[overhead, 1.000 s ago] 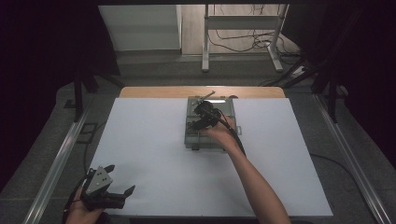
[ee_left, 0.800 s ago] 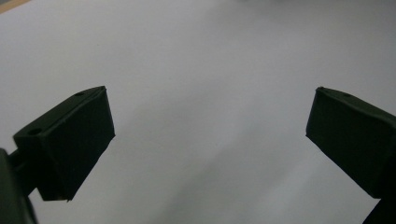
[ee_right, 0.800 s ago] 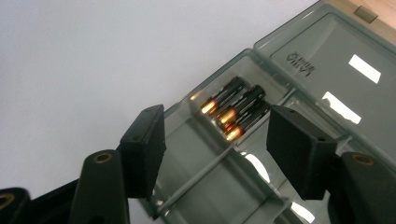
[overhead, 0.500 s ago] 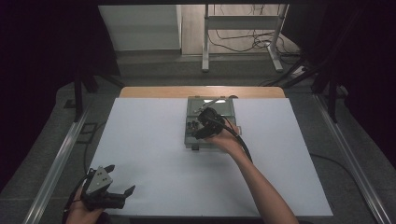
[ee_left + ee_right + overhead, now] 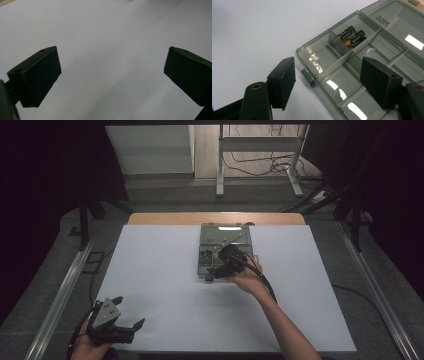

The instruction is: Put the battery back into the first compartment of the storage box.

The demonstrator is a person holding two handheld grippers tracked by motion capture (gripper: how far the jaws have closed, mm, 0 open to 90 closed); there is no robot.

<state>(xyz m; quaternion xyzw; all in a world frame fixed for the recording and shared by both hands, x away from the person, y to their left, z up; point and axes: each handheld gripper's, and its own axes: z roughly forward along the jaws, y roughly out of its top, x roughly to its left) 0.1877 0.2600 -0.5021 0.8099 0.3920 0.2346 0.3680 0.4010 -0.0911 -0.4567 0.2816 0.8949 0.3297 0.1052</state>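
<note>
A clear grey compartment box lies open at the middle of the white table, its lid folded back. Two or three black batteries lie in one far compartment; the other compartments I can see look bare. My right gripper hovers over the box's near edge. Its jaws have just been opening. They stand apart over the front wall and a small dark latch, pressing on nothing. My left gripper rests at the table's near left corner, open over bare white surface.
The white sheet covers most of the table, with a wooden strip along the far edge. Metal rails run down both sides. A cable trails from the right gripper along the forearm.
The right gripper has drawn back from the box's middle to its near edge, and its jaws have spread wider. The left gripper has kept still.
</note>
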